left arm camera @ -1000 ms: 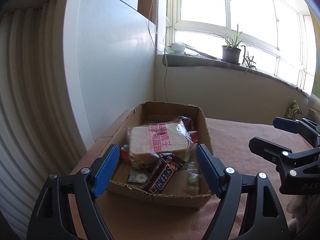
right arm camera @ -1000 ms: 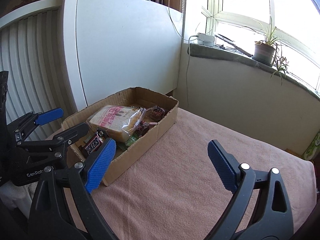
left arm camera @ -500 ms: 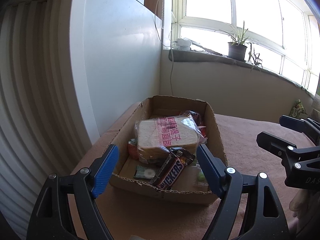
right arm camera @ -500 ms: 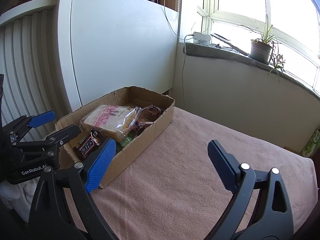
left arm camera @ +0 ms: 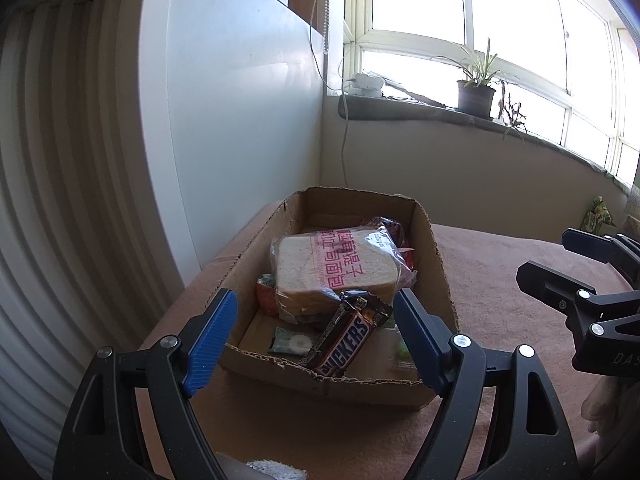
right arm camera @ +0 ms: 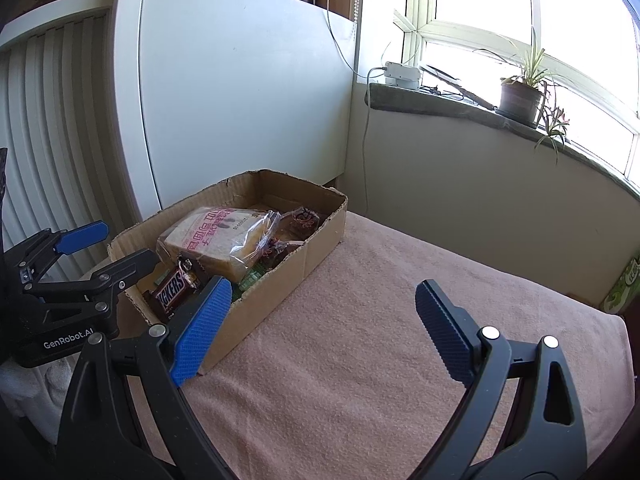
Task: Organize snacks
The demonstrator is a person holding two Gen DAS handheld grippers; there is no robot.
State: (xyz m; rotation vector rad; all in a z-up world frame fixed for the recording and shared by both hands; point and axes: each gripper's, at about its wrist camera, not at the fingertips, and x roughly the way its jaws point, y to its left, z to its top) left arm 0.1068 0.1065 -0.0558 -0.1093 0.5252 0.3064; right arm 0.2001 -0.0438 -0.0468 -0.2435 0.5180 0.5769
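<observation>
From your left wrist view, your left gripper (left arm camera: 316, 332) hangs with its blue pads spread wide and nothing between them, just short of the near wall of the cardboard box (left arm camera: 438, 264). The box sits on the pink cloth-covered table (left arm camera: 500, 280), toward its far left corner, close to the white panel (left arm camera: 224, 120). Inside, a bagged loaf of sliced bread (left arm camera: 332, 268) lies on top of the pile, its red-printed wrapper facing up. A Snickers bar (left arm camera: 346, 340) leans against the near end of the bread, tilted, its lower end by the near wall. A small pale packet (left arm camera: 290, 342) lies flat on the box floor to the left of the bar, and an orange packet (left arm camera: 266, 298) is tucked under the bread's left side. Your right gripper (left arm camera: 576, 276) shows at the right edge, over the cloth. A potted plant (left arm camera: 476, 88) stands on the windowsill.

From your right wrist view, your right gripper (right arm camera: 320, 320) is also wide apart and empty, above bare cloth to the right of the box (right arm camera: 320, 240). The bread (right arm camera: 216, 232) and the Snickers bar (right arm camera: 172, 294) show inside, with dark wrapped snacks (right arm camera: 300, 220) toward the box's far end. Your left gripper (right arm camera: 100, 252) sits at the box's near left end, its fingers spread. A green package (right arm camera: 624, 284) stands at the table's far right edge.
</observation>
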